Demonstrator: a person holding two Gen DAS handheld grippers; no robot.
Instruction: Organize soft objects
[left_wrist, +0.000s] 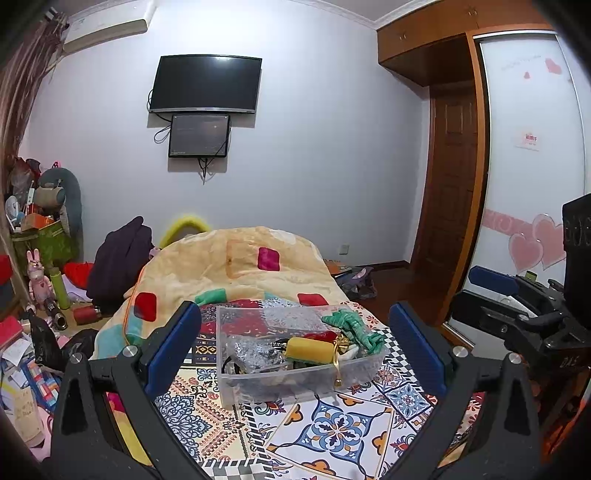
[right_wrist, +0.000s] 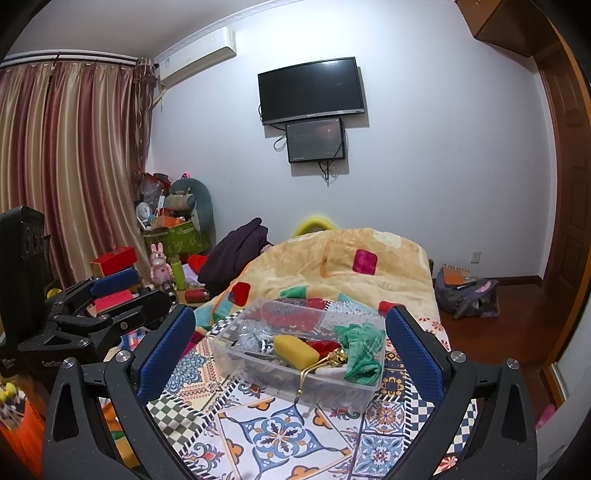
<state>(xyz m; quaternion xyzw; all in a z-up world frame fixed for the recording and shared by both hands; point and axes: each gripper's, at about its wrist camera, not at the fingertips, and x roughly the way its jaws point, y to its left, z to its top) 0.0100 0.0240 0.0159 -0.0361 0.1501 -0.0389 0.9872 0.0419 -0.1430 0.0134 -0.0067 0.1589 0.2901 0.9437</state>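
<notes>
A clear plastic bin (left_wrist: 236, 384) (right_wrist: 365, 387) sits on the patterned bed cover. It holds a yellow sponge-like roll (left_wrist: 308, 350) (right_wrist: 295, 350), a green knitted item (left_wrist: 351, 325) (right_wrist: 360, 347), a red soft item (left_wrist: 321, 336) (right_wrist: 325, 347), a silver crinkled piece (left_wrist: 251, 350) (right_wrist: 255, 338) and a gold ribbon (left_wrist: 338, 360) (right_wrist: 314, 369). My left gripper (left_wrist: 295, 347) is open and empty, held above the bed in front of the bin. My right gripper (right_wrist: 290, 350) is open and empty, likewise in front of the bin. Each gripper shows at the edge of the other's view.
A yellow patchwork blanket (left_wrist: 240, 266) (right_wrist: 332, 262) is heaped behind the bin. A dark garment (left_wrist: 122, 258) lies left of it. Clutter, boxes and toys (left_wrist: 40, 258) fill the left floor. A bag (right_wrist: 469, 291) lies on the wooden floor at right.
</notes>
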